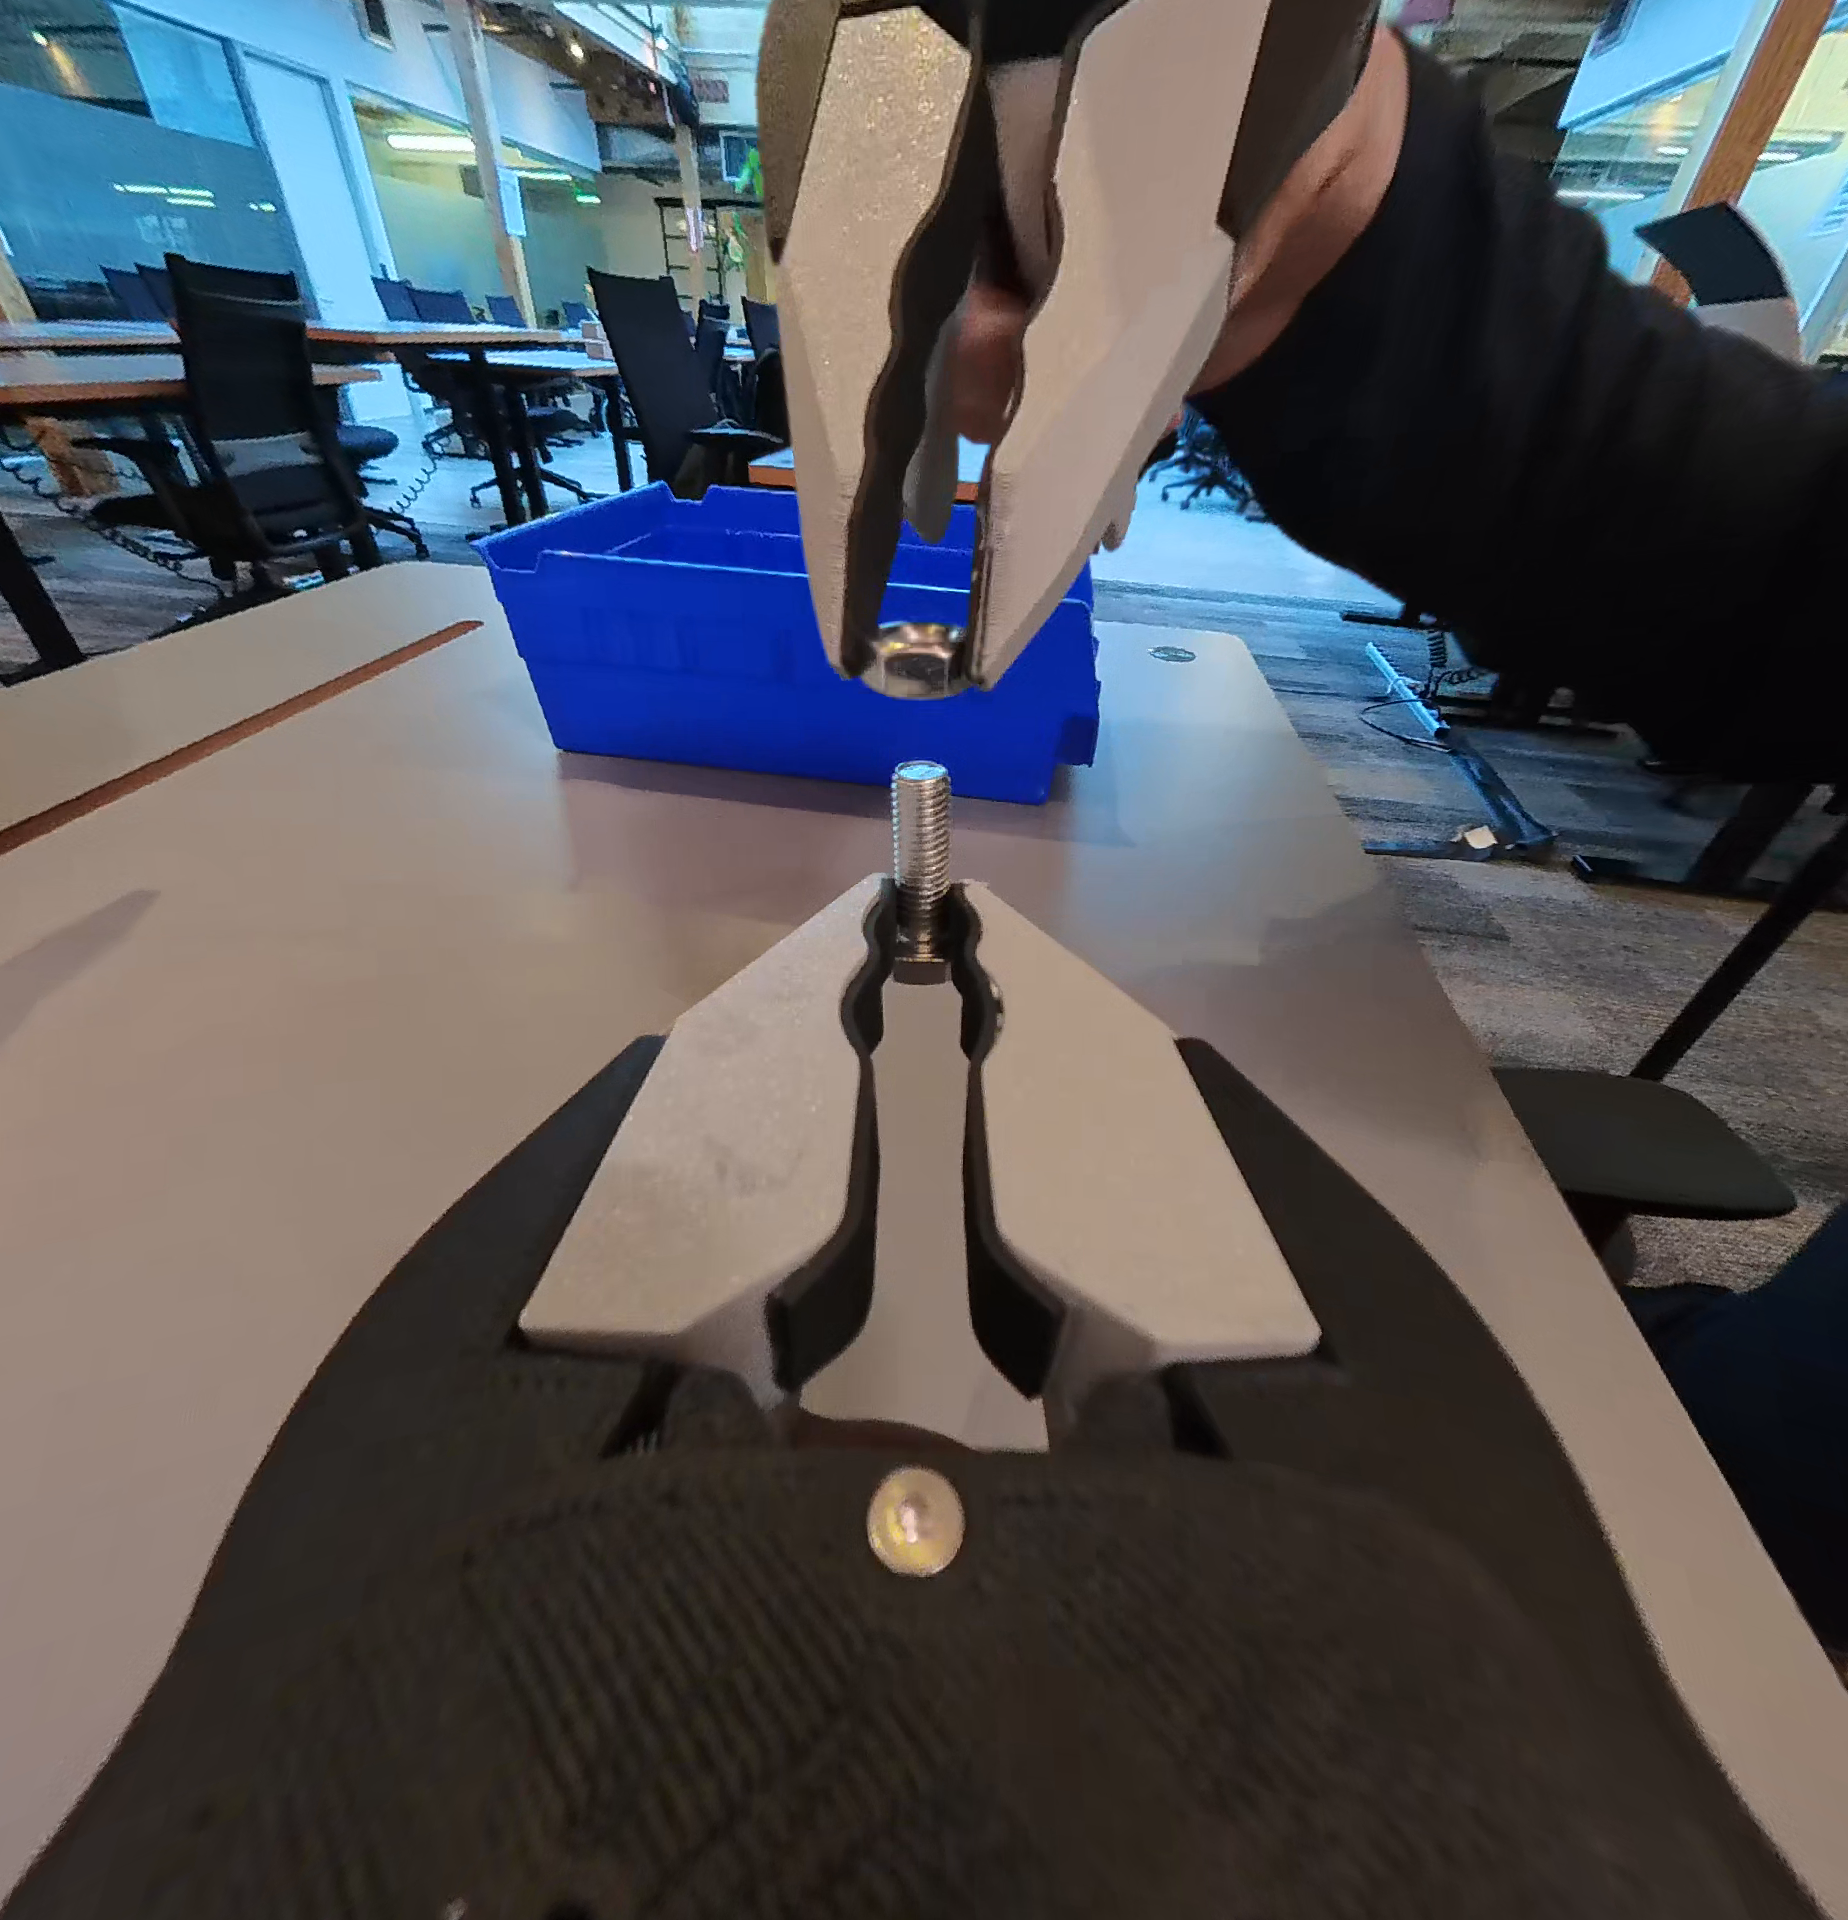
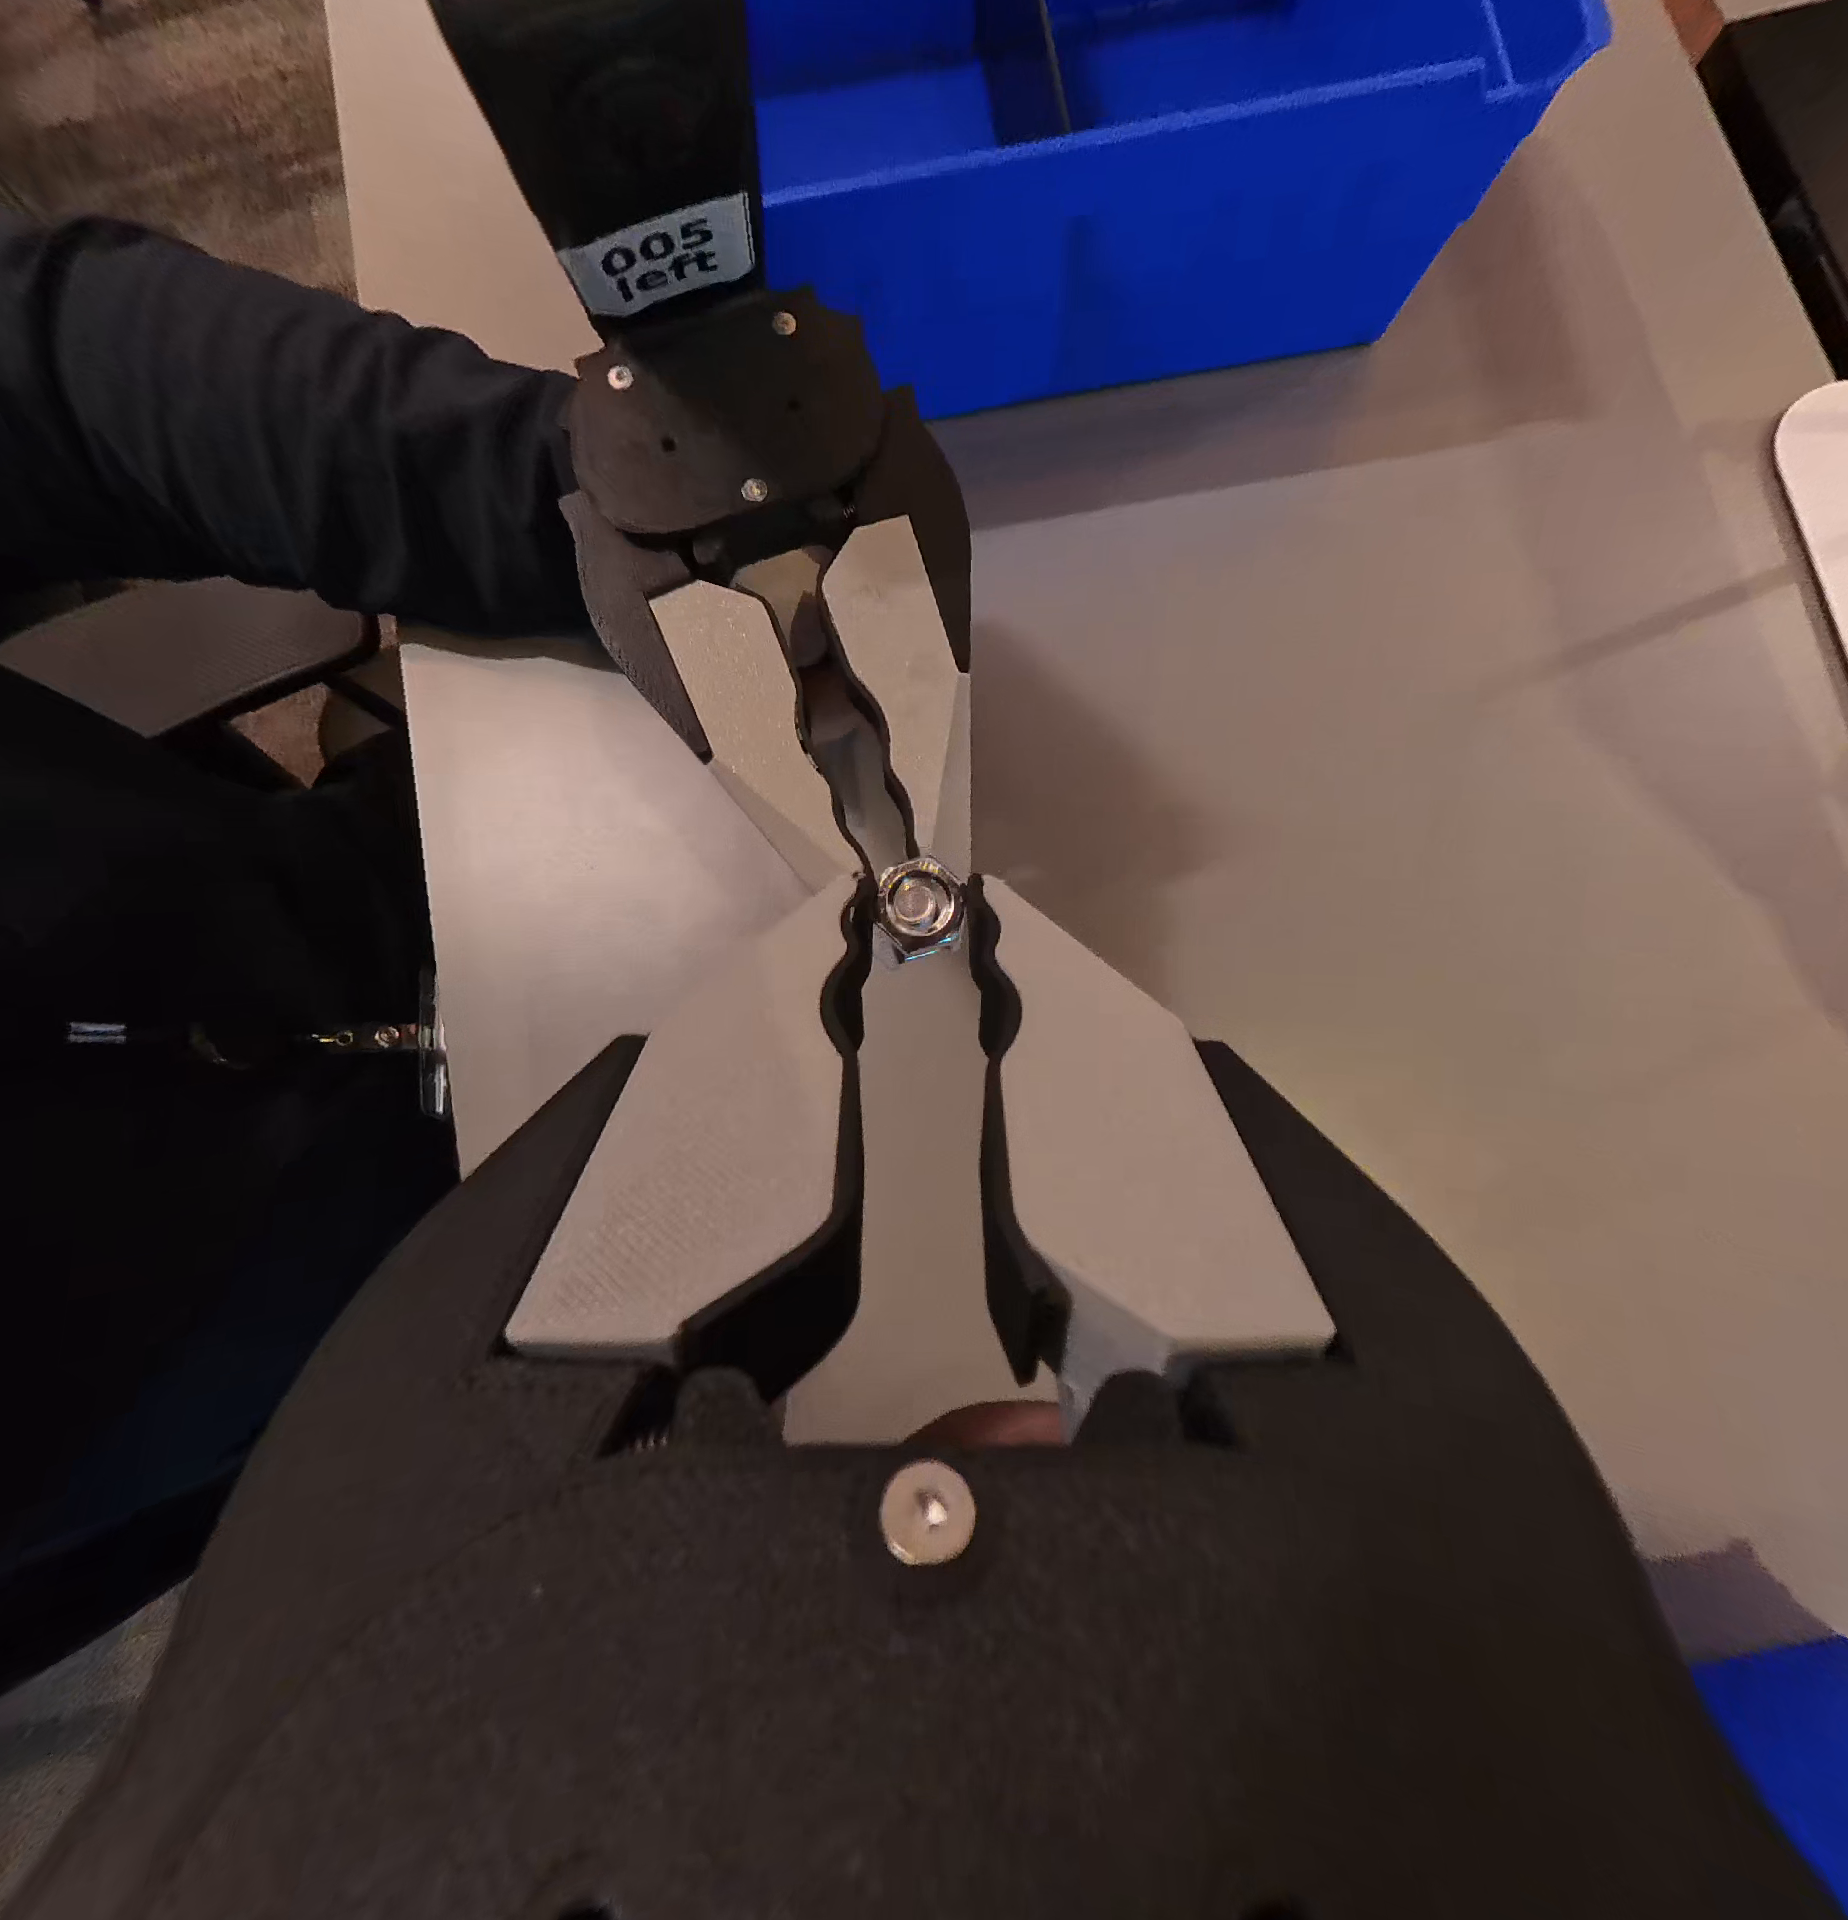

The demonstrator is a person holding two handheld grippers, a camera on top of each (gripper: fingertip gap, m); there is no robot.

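My left gripper [image 1: 925,906] is shut on the hex head of a silver bolt [image 1: 921,831], whose threaded shaft sticks out past the fingertips. My right gripper [image 1: 915,681] comes in from above and is shut on a silver hex nut [image 1: 912,665]. The nut hangs in line with the bolt's end, a small gap apart. In the right wrist view my right gripper [image 2: 918,902] holds the nut [image 2: 918,930] at its tips. The left gripper [image 2: 885,862] meets it from the upper left, and a round end shows through the nut's hole. Both hover over a grey table [image 1: 328,935].
A blue plastic bin [image 1: 691,644] stands on the table just beyond the grippers; it also shows in the right wrist view [image 2: 1107,239]. A second blue piece [image 2: 1793,1766] shows at lower right. A white object [image 2: 1834,540] lies at the right edge. Desks and office chairs [image 1: 255,416] stand behind.
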